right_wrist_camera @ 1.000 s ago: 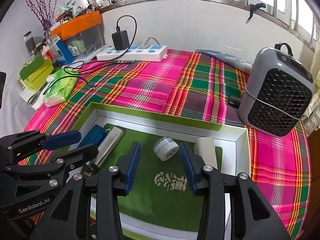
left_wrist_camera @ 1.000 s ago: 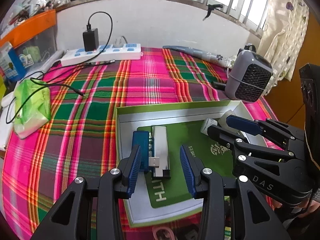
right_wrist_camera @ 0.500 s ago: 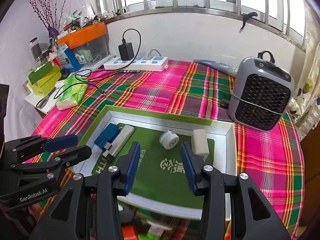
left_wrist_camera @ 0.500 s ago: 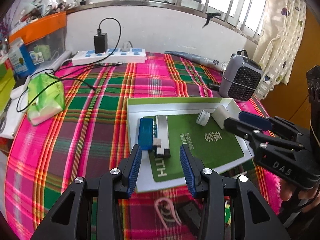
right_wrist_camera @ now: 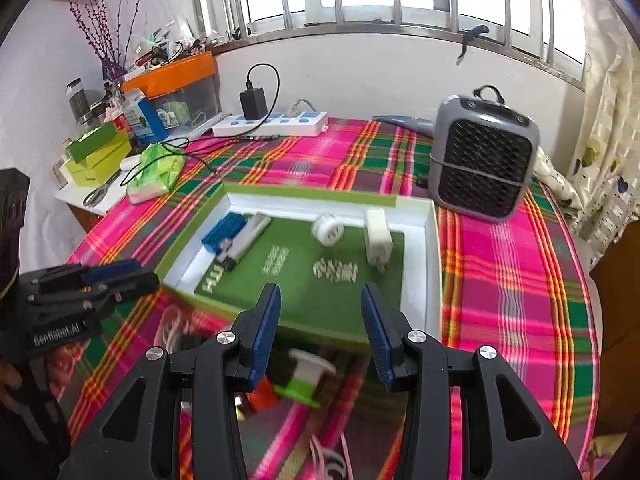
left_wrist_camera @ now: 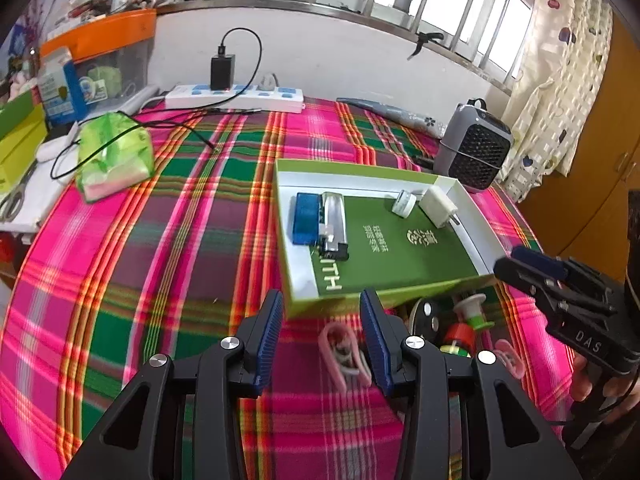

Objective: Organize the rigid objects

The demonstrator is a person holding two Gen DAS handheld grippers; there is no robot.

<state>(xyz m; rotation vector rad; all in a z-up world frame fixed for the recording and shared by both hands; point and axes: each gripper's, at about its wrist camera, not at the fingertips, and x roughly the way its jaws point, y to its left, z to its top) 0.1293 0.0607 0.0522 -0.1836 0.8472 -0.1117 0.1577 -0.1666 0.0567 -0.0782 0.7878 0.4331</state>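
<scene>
Both grippers, left [left_wrist_camera: 322,330] and right [right_wrist_camera: 320,326], hover with jaws apart and empty, just short of the box [left_wrist_camera: 460,190]. Inside it lie four items; clips [left_wrist_camera: 344,350] and spools [left_wrist_camera: 474,312] crowd its near edge. A hurried pick could snag neighbours.

Left gripper [left_wrist_camera: 322,316] jaws apart, empty, above plaid cloth [left_wrist_camera: 160,248], green box [left_wrist_camera: 304,304] beyond

Grey heater [right_wrist_camera: 484,158], power strip [left_wrist_camera: 236,96], tissue pack [left_wrist_camera: 114,156] on plaid cloth [left_wrist_camera: 160,240].
</scene>
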